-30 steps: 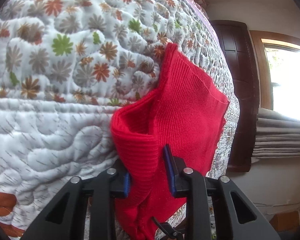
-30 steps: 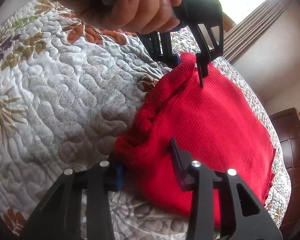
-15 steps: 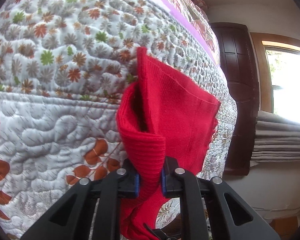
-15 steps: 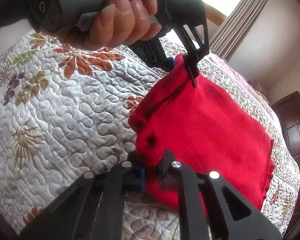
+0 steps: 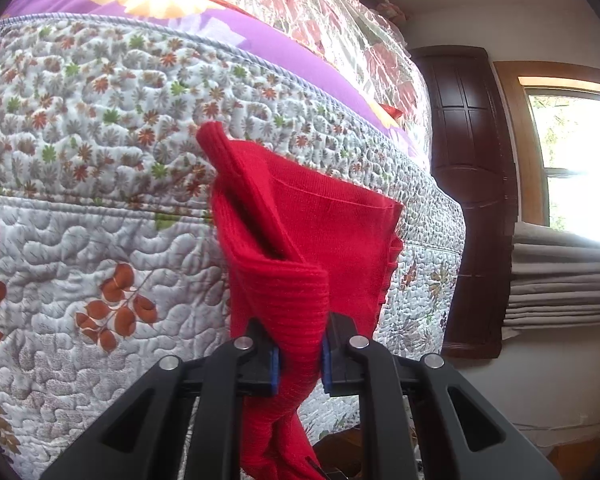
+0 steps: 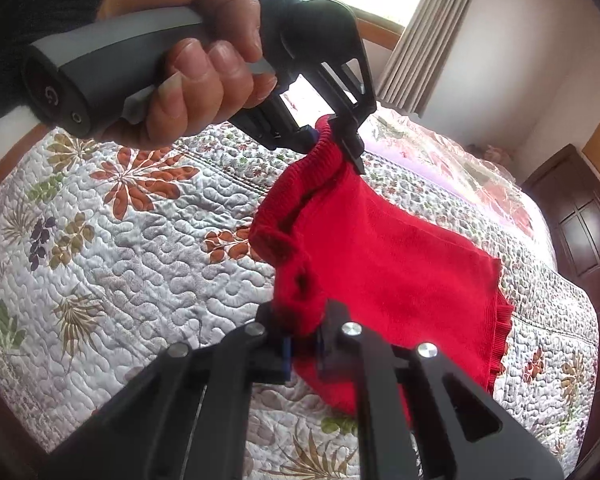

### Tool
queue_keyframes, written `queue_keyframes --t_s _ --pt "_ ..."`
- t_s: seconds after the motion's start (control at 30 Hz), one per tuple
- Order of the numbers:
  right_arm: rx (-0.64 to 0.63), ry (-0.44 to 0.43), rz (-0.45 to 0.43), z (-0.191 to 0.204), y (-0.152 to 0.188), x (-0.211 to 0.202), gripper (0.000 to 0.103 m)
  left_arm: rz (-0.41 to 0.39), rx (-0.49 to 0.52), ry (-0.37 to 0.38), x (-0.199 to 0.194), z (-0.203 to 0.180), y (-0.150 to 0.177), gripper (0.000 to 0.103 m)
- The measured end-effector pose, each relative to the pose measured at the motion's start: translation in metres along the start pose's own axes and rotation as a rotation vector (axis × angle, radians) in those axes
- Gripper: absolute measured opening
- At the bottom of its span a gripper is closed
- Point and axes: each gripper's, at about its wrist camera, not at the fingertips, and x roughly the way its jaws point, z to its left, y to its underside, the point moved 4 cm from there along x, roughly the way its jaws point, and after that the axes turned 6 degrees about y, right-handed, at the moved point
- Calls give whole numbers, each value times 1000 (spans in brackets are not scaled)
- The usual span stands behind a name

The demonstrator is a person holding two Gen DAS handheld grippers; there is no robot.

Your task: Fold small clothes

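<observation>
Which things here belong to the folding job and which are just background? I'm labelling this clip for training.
Part of the job:
- red knit garment
- left gripper, shut on its ribbed edge
- right gripper, shut on another part of that edge
- quilted bedspread, the work surface

Just around:
- purple floral blanket
- dark wooden door
- curtain
- window

garment (image 6: 400,276): red knit | quilt (image 6: 140,248): white, rust-and-green floral | bedding (image 5: 148,0): purple, seemingly floral
</observation>
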Motion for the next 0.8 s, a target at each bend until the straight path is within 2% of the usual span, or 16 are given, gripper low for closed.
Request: queue_keyframes --t_s 0.4,0.8 --pt "93 -17 -15 -49 7 -30 6 -53 -17 -77 -3 -46 10 14" --pt "234 -48 -14 -110 36 -34 6 -29 43 -180 33 -102 11 14"
